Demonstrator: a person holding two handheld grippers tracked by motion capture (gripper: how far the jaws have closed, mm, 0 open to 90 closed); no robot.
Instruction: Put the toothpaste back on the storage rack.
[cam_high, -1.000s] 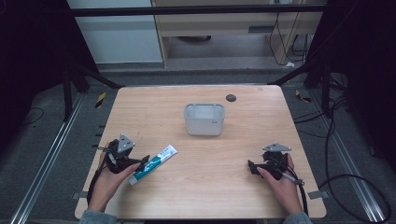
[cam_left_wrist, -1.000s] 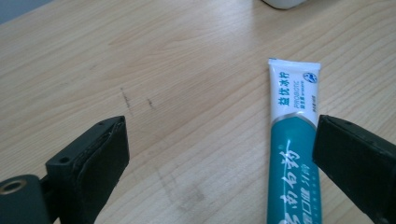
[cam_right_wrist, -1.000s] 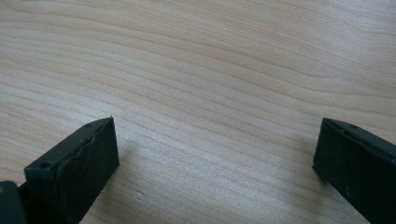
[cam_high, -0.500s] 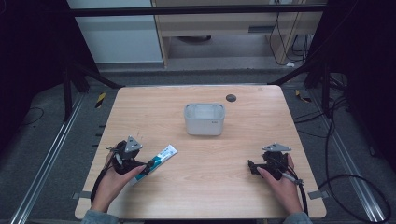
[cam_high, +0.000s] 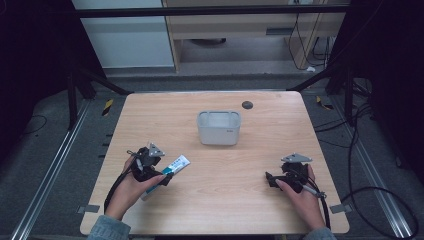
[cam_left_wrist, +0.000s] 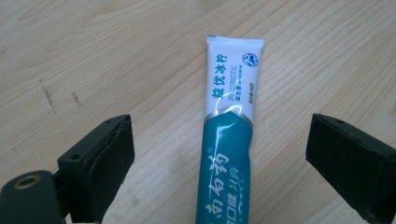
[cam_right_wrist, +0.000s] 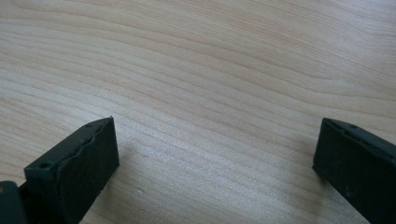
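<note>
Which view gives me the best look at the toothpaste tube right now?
The left gripper view: the toothpaste tube lies flat on the table, close up between the open jaws, print readable. The high view shows it small and partly covered by the left gripper.

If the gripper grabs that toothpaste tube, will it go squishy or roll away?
The toothpaste tube lies flat on the table between the open jaws of the left gripper. It looks like soft plastic, so it would probably dent a bit when squeezed. Its flat crimped end suggests it won't roll. The glossy skin might be slightly slippery.
</note>
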